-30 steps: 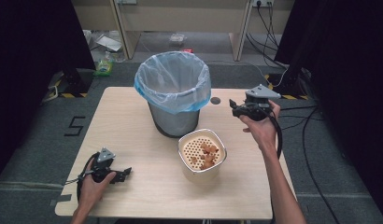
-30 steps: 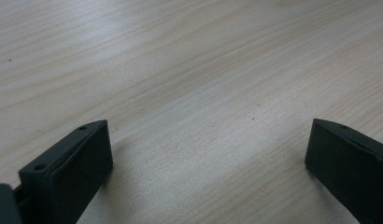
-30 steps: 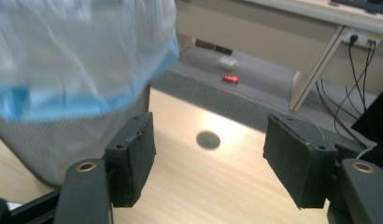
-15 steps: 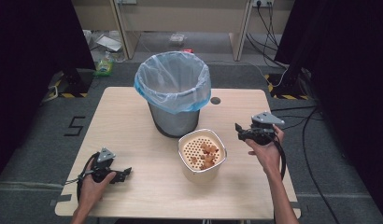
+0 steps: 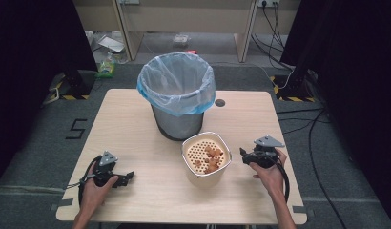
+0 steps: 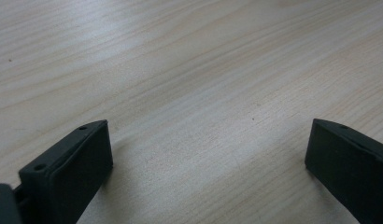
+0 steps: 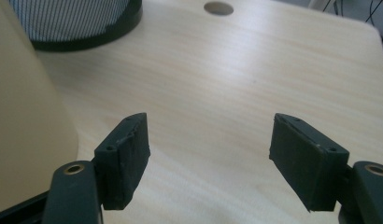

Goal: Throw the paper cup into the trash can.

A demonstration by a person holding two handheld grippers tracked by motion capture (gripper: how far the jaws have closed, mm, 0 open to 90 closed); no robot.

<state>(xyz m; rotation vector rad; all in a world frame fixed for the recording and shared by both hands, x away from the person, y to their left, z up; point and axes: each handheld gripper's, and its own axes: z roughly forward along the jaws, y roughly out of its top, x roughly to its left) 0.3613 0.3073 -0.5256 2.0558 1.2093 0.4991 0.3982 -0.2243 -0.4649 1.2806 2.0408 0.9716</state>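
From above, I see one wooden table (image 5: 136,119) carrying two vessels: one grey bin (image 5: 178,121) lined with a pale blue bag (image 5: 177,86), and just in front of it one cream strainer tub (image 5: 206,157) with a perforated insert and a small heap of brownish scraps (image 5: 211,158), too small for me to count. I judge the bin stands close behind the tub so the scraps can be tipped straight in. My right gripper (image 5: 245,155) sits low just beside the tub's right wall, pointing at it, probably lined up to take hold; its jaws have just been opening and nothing lies between them. My left gripper (image 5: 128,175) rests near the table's front left corner, well apart from both vessels, parked out of the way.

Along the left gripper view, two black jaws stand wide apart over bare wood grain, gripping nothing.

Along the right gripper view, the two jaws also stand apart and empty; the tub's cream wall (image 7: 26,116) rises just left of them, not touching, with the bin's ribbed base (image 7: 73,23) and one round cable hole (image 7: 218,8) farther off.
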